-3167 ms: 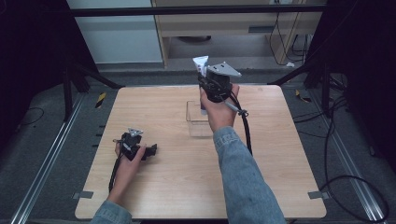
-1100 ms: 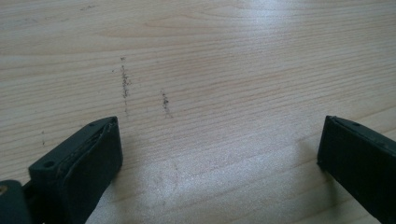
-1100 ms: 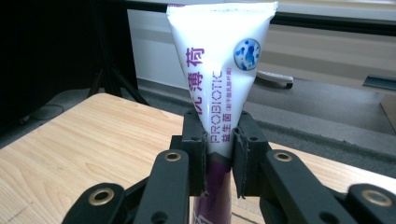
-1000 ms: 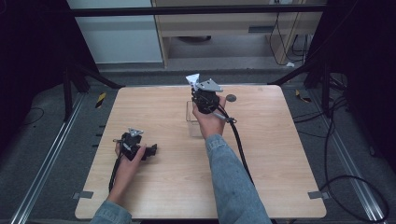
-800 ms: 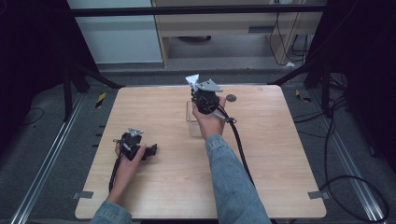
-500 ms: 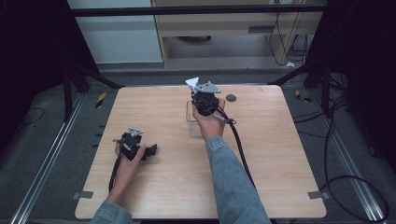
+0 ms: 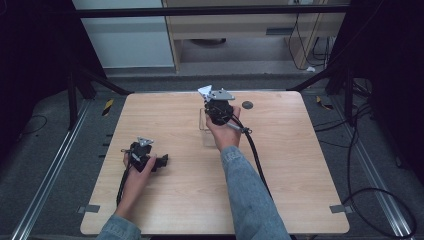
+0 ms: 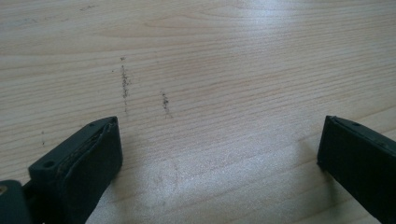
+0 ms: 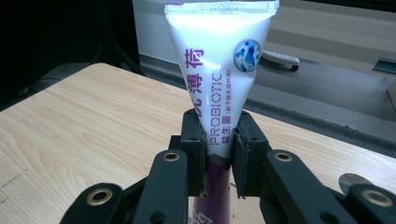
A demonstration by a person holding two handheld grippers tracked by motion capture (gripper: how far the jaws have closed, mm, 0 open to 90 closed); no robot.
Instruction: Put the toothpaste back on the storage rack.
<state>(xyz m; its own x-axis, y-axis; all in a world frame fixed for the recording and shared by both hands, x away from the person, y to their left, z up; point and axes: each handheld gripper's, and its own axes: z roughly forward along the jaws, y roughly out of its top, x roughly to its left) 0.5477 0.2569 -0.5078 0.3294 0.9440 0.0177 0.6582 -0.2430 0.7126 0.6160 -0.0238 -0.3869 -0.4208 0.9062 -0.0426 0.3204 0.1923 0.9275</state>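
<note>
My right gripper [image 9: 218, 154] is shut on a white tube [image 9: 218, 60] with purple lettering reading PROBIOTIC; the crimped end stands up and a purple part runs down between the jaws. In the high view the right gripper [image 7: 216, 106] holds that tube [image 7: 205, 91] over a clear box [image 7: 205, 131] at the table's far middle. My left gripper [image 7: 161, 161] lies low on the table at the near left, held by a hand. In the left gripper view its jaws stand wide apart, and nothing but bare wood [image 8: 215, 93] lies between the fingers [image 8: 84, 158].
A small dark round disc [image 7: 247, 105] lies on the table just right of the right gripper, also seen as a disc [image 9: 352, 179] in the right gripper view. Black cables trail from both grippers. Dark frame posts [image 7: 75, 95] stand beyond the table's far corners.
The right gripper with the tube has shifted slightly left and toward the far edge over the clear box. The left gripper has stayed put.
</note>
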